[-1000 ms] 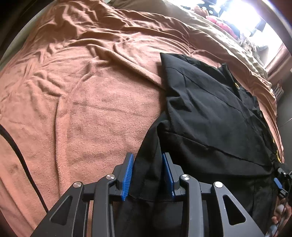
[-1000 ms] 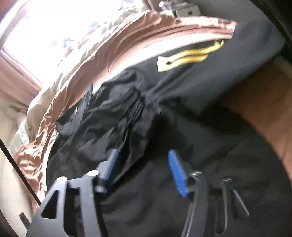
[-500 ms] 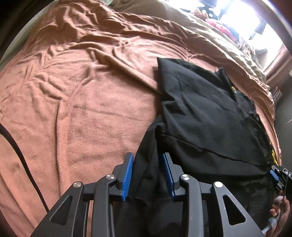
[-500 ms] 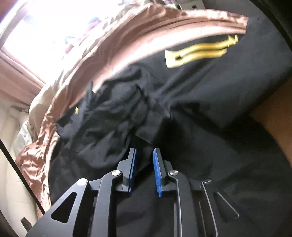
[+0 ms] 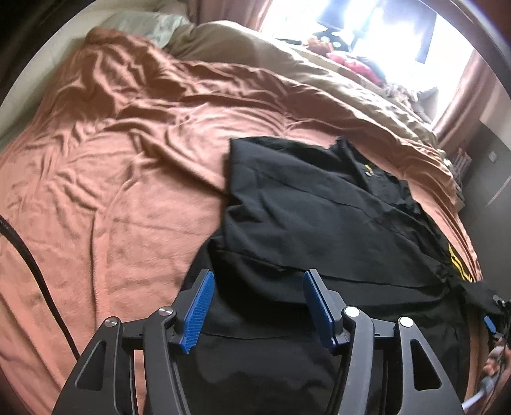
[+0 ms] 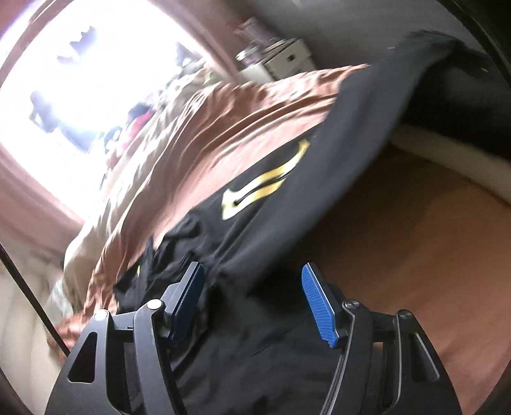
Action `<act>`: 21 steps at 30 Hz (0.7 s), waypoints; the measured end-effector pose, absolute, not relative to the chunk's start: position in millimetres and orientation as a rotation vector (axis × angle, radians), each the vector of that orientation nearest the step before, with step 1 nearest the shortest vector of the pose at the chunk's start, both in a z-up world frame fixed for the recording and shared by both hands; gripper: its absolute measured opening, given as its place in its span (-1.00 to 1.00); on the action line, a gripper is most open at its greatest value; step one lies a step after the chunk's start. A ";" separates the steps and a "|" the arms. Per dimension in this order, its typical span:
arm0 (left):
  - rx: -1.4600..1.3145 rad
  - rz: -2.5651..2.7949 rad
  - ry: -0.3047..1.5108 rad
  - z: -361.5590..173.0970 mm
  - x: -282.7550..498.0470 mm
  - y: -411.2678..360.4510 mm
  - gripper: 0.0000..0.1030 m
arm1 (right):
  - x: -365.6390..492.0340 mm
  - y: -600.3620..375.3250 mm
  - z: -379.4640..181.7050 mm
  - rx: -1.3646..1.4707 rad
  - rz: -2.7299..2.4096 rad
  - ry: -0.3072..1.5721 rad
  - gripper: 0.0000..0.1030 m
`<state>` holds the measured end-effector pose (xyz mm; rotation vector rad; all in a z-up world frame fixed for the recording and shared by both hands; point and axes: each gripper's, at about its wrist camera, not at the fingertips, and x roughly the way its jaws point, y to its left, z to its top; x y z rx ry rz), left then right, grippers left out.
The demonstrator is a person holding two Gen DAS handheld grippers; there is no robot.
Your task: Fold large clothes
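A large black garment (image 5: pixel 319 223) with yellow stripes (image 5: pixel 460 266) lies partly folded on a rust-brown blanket (image 5: pixel 127 178) on the bed. My left gripper (image 5: pixel 255 287) is open, its blue pads wide apart just over the garment's near left edge, holding nothing. In the right wrist view the same black garment (image 6: pixel 255 335) with its yellow stripe mark (image 6: pixel 265 182) lies under my right gripper (image 6: pixel 252 284), which is open and empty above the dark cloth. The right gripper also shows at the far right edge of the left wrist view (image 5: pixel 491 316).
A tan duvet (image 5: pixel 319 73) and pillows lie at the back of the bed under a bright window (image 5: pixel 383 28). A black cable (image 5: pixel 32 265) crosses the blanket at left. A white bedside unit (image 6: pixel 287 60) stands beyond the bed. The bed's edge (image 6: pixel 447 166) is at right.
Both grippers opened and let go of the black garment. The left one had pinched its near edge, the right one a bunched fold. Both views lifted and tilted up.
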<state>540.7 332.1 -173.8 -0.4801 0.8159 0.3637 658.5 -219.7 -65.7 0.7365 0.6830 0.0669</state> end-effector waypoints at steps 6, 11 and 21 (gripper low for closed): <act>-0.438 0.353 0.843 -183.0 546.1 322.0 0.23 | 676.2 -246.2 -75.9 0.720 0.026 0.617 0.20; -0.447 0.358 0.852 -188.0 546.8 323.3 0.23 | 687.5 -249.2 -84.0 0.722 0.013 0.579 -0.39; -0.469 0.364 0.849 -189.1 545.8 322.5 0.23 | 645.1 -202.6 -44.9 0.667 0.147 0.426 -0.99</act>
